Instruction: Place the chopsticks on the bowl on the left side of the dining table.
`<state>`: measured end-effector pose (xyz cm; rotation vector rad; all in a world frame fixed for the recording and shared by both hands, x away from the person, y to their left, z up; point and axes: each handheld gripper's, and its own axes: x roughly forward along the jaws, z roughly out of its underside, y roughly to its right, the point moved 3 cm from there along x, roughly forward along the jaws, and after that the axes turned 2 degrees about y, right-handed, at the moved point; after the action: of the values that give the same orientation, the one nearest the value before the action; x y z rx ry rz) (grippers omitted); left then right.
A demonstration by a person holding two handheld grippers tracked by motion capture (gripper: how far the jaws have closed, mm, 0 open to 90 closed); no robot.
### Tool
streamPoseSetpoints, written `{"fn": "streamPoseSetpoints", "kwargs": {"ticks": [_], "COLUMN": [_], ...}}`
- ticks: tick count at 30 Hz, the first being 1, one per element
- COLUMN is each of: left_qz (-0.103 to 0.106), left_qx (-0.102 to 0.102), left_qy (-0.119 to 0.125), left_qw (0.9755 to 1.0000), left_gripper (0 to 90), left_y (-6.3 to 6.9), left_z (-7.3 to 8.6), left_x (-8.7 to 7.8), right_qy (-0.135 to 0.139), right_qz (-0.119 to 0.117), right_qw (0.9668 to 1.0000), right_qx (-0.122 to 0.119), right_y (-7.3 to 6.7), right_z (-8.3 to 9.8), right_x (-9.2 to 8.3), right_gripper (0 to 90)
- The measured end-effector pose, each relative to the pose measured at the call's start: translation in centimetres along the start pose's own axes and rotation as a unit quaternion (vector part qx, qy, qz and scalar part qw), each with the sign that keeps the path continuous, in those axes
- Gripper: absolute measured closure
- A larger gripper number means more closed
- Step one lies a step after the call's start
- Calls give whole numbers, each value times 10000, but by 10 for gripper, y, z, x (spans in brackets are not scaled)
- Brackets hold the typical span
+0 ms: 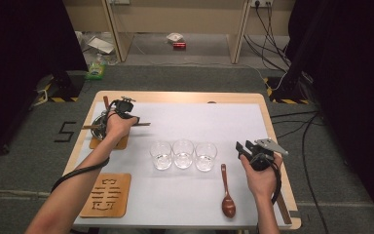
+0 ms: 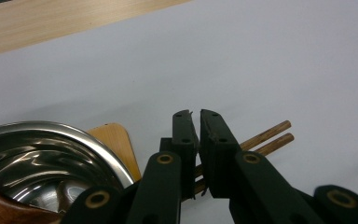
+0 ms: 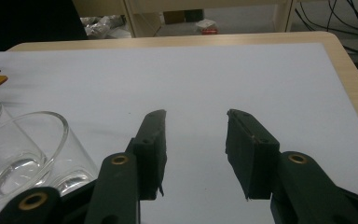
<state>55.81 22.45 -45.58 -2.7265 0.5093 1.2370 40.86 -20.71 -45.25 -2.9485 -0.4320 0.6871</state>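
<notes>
My left gripper (image 1: 129, 118) (image 2: 196, 114) is at the table's far left, beside a steel bowl (image 1: 99, 125) (image 2: 37, 154). Its jaws are shut on a pair of wooden chopsticks (image 1: 143, 124) (image 2: 268, 138), whose ends stick out to the right over the white mat. The bowl stands on a wooden coaster (image 1: 122, 143) (image 2: 117, 144). My right gripper (image 1: 241, 147) (image 3: 196, 140) is held at the right side of the mat, open, with nothing between its jaws. Three empty glasses (image 1: 183, 154) (image 3: 23, 154) stand in a row at mid table.
A dark wooden spoon (image 1: 227, 195) lies near the front edge, right of centre. A carved wooden coaster (image 1: 107, 194) lies at the front left. A brown wooden piece (image 2: 0, 210) rests in the bowl. The white mat (image 1: 204, 122) covers most of the wooden table.
</notes>
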Motion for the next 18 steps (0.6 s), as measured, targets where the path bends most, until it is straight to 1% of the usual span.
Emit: {"fn": "streamPoseSetpoints", "kwargs": {"ticks": [3,5,8,9,11,14,15,18], "left_qz": [10,0,13,24,8,-7,-7,-74], "left_qx": [32,29,1,-55,-46,-101,-135,-202], "left_qy": [-81,-79,-17,40,79,143,175,233], "left_qw": [10000,10000,10000,10000,10000,9998,9998,9995], "left_gripper": [841,840,839,837,833,830,830,828], "left_y": [0,0,-2,-1,-3,-7,-10,-18], "left_z": [3,5,5,5,4,2,2,4], "left_x": [-1,0,-2,-2,-5,-10,-13,-20], "right_qy": [-8,2,7,34,20,18,6,30], "right_qz": [3,18,6,5,7,15,9,15], "right_qw": [10000,10000,10000,10000,10000,10000,10000,10000], "right_qx": [-1,-12,-21,-34,-18,-32,-3,-22], "right_y": [0,0,0,0,0,0,0,0], "right_z": [0,0,0,0,0,0,0,0], "right_x": [0,0,0,0,0,0,0,0], "right_gripper": [582,582,582,582,582,582,582,582]}}
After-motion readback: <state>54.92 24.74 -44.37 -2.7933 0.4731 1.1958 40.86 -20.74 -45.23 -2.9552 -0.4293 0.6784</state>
